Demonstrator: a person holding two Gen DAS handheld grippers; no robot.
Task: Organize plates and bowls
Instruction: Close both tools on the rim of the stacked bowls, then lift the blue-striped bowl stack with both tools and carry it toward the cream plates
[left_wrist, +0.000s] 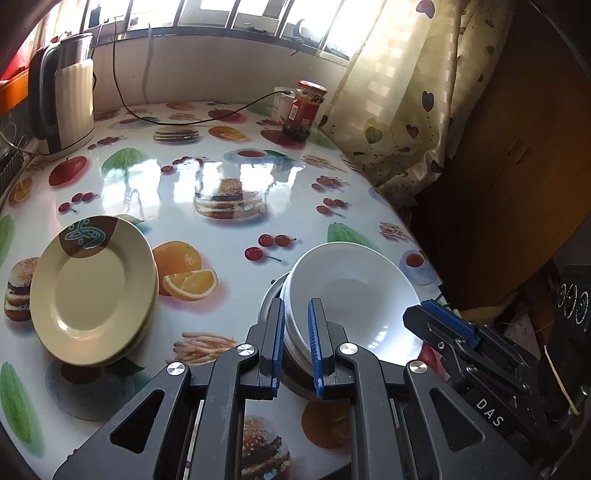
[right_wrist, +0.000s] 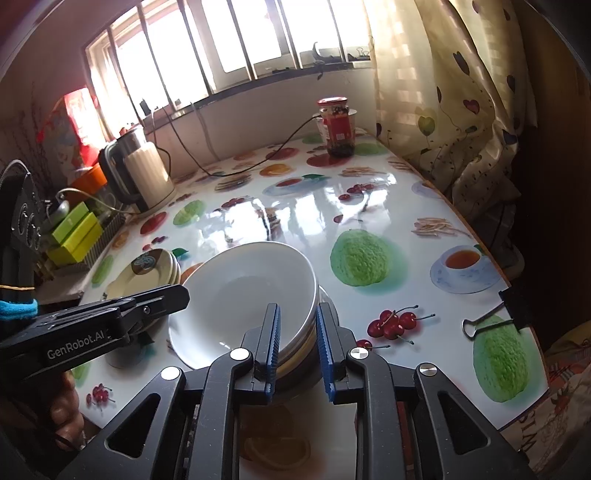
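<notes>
A stack of bowls sits at the table's near edge with a white bowl (left_wrist: 351, 291) (right_wrist: 240, 291) tilted on top; a grey metal rim shows beneath. My left gripper (left_wrist: 295, 306) is shut on the stack's left rim, one pad inside and one outside. My right gripper (right_wrist: 297, 310) straddles the right rim with its jaws slightly apart, so it is open. Each gripper shows in the other view: the right gripper (left_wrist: 424, 310) at the bowl's right side, the left gripper (right_wrist: 173, 295) at its left. A stack of beige plates (left_wrist: 92, 291) (right_wrist: 147, 273) lies left of the bowls.
An electric kettle (left_wrist: 62, 99) (right_wrist: 140, 173) with its cable stands at the back left, and a red-lidded jar (left_wrist: 304, 110) (right_wrist: 338, 125) at the back. Green boxes (right_wrist: 74, 236) sit left. A binder clip (right_wrist: 491, 317) grips the table's right edge near the curtain (right_wrist: 461, 110).
</notes>
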